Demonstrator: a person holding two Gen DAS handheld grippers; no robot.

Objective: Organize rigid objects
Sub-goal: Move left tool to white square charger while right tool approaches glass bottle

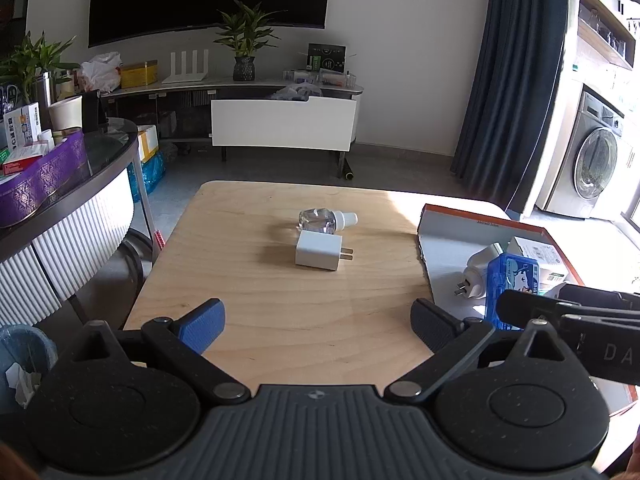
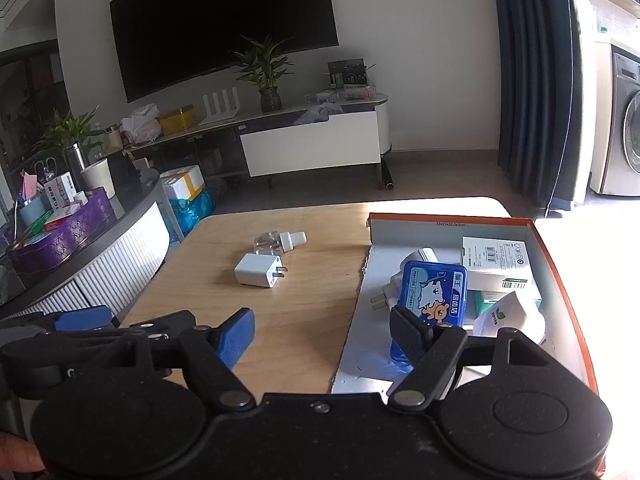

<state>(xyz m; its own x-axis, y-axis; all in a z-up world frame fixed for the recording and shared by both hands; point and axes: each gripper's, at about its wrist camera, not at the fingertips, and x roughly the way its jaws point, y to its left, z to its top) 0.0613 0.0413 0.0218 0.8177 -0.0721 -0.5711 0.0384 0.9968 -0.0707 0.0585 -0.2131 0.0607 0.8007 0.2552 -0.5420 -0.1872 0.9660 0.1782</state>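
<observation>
A white charger plug (image 1: 319, 255) lies on the wooden table (image 1: 280, 320), with a clear small bottle (image 1: 326, 219) lying just behind it; both also show in the right wrist view, the charger (image 2: 258, 271) and the bottle (image 2: 278, 241). An orange-rimmed cardboard box (image 2: 452, 222) on the right holds a blue tin (image 2: 434, 296), a white plug adapter (image 1: 478, 274), white cartons (image 2: 498, 264) and a white pouch (image 2: 508, 314). My left gripper (image 1: 318, 322) is open and empty above the near table. My right gripper (image 2: 324, 336) is open and empty at the box's left wall.
A dark round side table (image 1: 104, 156) with a purple tray (image 1: 44, 178) of boxes stands at the left. A TV stand (image 1: 280, 120) with plants is across the floor. A bin (image 1: 24, 356) sits low left. A washing machine (image 1: 592, 164) is at the right.
</observation>
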